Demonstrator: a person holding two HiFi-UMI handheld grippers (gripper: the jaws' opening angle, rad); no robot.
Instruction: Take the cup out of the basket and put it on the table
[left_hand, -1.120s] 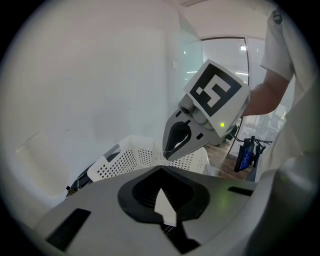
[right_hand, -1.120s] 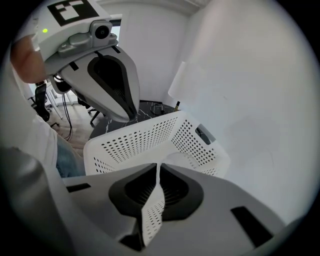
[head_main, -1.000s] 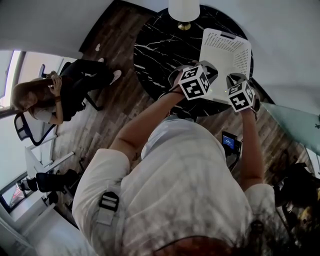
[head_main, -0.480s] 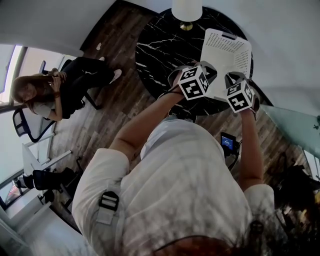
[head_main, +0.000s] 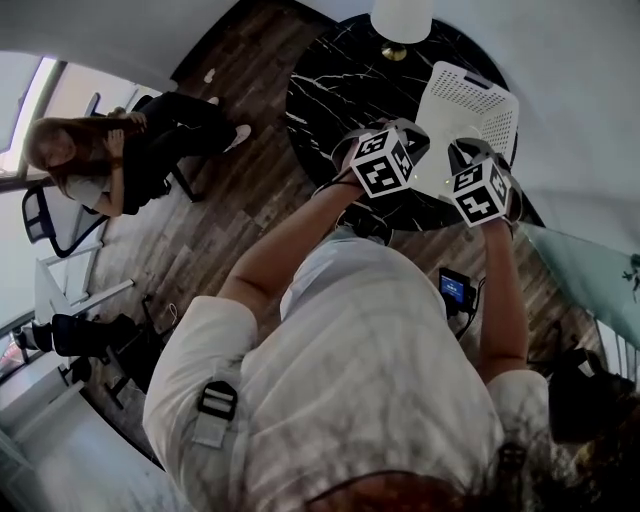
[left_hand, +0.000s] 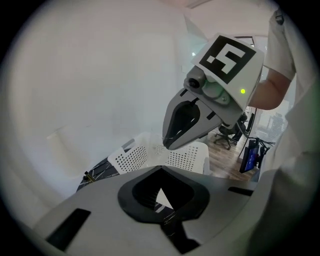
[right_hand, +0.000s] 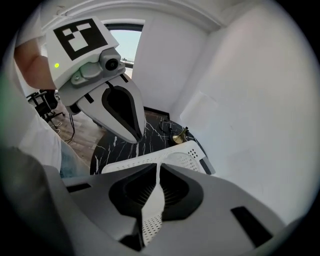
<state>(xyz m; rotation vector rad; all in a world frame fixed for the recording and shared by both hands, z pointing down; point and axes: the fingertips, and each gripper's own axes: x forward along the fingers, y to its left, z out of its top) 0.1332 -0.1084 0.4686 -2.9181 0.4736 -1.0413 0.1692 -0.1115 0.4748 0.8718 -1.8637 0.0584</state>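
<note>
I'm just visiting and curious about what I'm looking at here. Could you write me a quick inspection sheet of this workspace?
Surface: round black marbled table on a wooden floor.
Job's things: white perforated basket on the table; no cup seen in any view.
Clutter: lamp with a brass base at the table's far edge.
Grippers: left gripper and right gripper held by the basket's near edge, tongs closed, holding nothing.
Cables: a dark cable by the small screen near the person's right side.
Surroundings: a seated person, office chair, white walls.
</note>
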